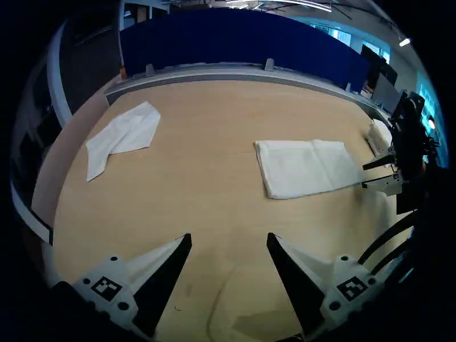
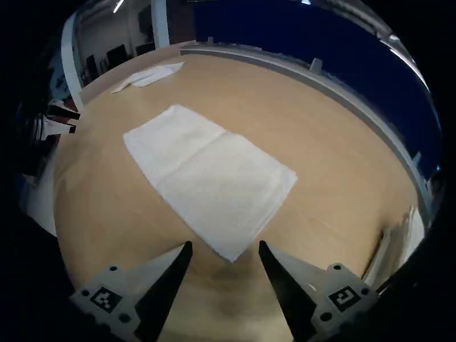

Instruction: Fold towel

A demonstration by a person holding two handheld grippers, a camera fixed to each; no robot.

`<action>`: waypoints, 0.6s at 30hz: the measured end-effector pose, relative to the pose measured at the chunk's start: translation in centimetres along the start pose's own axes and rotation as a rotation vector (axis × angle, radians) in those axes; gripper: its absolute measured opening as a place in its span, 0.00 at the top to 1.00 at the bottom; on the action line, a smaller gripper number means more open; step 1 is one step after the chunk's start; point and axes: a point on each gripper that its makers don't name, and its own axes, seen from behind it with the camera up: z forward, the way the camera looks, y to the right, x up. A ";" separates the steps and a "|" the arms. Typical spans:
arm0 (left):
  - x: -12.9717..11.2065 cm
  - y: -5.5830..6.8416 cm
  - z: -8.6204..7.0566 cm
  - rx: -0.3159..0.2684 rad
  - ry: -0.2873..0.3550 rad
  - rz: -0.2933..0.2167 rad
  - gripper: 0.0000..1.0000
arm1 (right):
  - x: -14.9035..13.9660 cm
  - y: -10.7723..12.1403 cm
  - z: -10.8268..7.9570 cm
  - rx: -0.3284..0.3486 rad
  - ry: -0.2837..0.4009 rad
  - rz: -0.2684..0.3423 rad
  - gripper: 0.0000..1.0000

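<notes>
A white towel lies flat on the wooden table, folded into a long rectangle. In the right gripper view, my right gripper is open just above the table, and the towel's near corner reaches the gap between its fingertips without being held. The left gripper view shows that same right gripper at the towel's right end. My left gripper is open over bare table, well short of the towel, with nothing between its fingers. It also appears small at the left edge of the right gripper view.
A second, crumpled white towel lies at the far left of the table. More white cloth sits at the right end. A blue partition and grey rail bound the far edge.
</notes>
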 end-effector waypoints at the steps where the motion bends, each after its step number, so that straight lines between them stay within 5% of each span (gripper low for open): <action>1: -0.2 -0.1 -0.1 0.002 -0.001 -0.003 0.02 | -0.2 0.1 0.1 0.000 -0.007 0.001 0.17; 5: -0.5 -0.3 -0.6 0.003 -0.001 -0.012 0.02 | -0.8 0.3 0.4 -0.005 -0.027 0.003 0.31; 11: -0.7 -0.4 -0.9 0.004 0.000 -0.014 0.02 | -1.5 0.2 0.5 0.001 -0.053 0.009 0.71; 18: -0.6 -0.3 -0.8 -0.001 0.000 -0.011 0.02 | -1.3 -0.1 0.6 0.019 -0.047 0.025 0.87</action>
